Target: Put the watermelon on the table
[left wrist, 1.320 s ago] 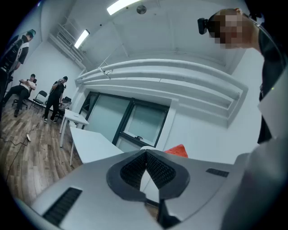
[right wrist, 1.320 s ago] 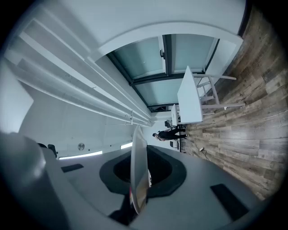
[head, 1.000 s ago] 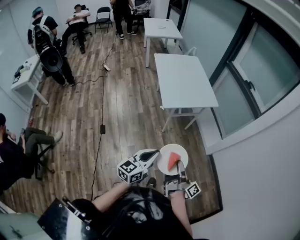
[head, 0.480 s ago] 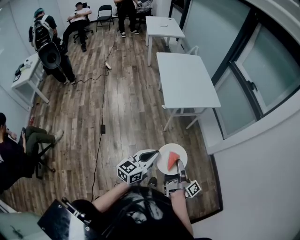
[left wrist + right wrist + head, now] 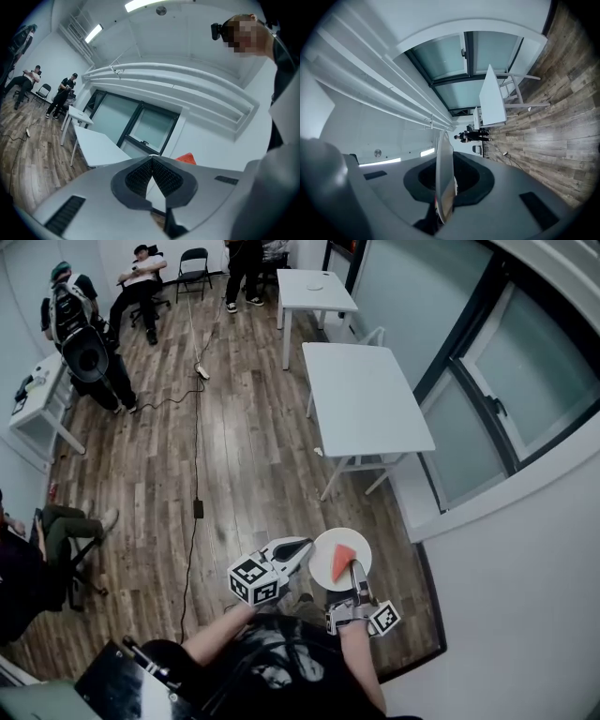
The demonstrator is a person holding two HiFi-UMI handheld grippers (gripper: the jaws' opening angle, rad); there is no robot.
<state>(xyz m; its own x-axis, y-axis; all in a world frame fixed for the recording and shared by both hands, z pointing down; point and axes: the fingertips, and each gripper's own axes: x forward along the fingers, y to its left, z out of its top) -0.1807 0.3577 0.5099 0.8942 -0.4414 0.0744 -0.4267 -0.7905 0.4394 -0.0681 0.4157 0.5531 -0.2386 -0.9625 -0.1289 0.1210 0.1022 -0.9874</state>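
The wood floor (image 5: pixel 234 446) fills most of what I see from the head view. The next biggest thing is the long white desk (image 5: pixel 366 399). It is bare. It sits well ahead of the plate (image 5: pixel 323 568) and a little to the right, with open floor in between. Its long side runs straight away from the plate, so its short near end comes first.

The plate is round and white. It is up in the air over the floor, close in front of me, with both grippers at it. The right gripper (image 5: pixel 357 577) is at the plate's near rim. In the right gripper view its jaws are clamped on that thin rim, which stands edge-on between them. The left gripper (image 5: pixel 303 547) is at the plate's left rim. In the left gripper view its jaws are pressed tip to tip. I cannot tell if they nip the rim or only lean on it.

The watermelon (image 5: pixel 346 559) is the smallest thing. It is one red slice lying on the plate, just past the right jaws.

I think this is the carrying step, and the slice is not at the desk yet. The plate has to go forward and stay flat, or the slice may slide. The right gripper has the sure hold and is on the desk's side, so I would lead with it.
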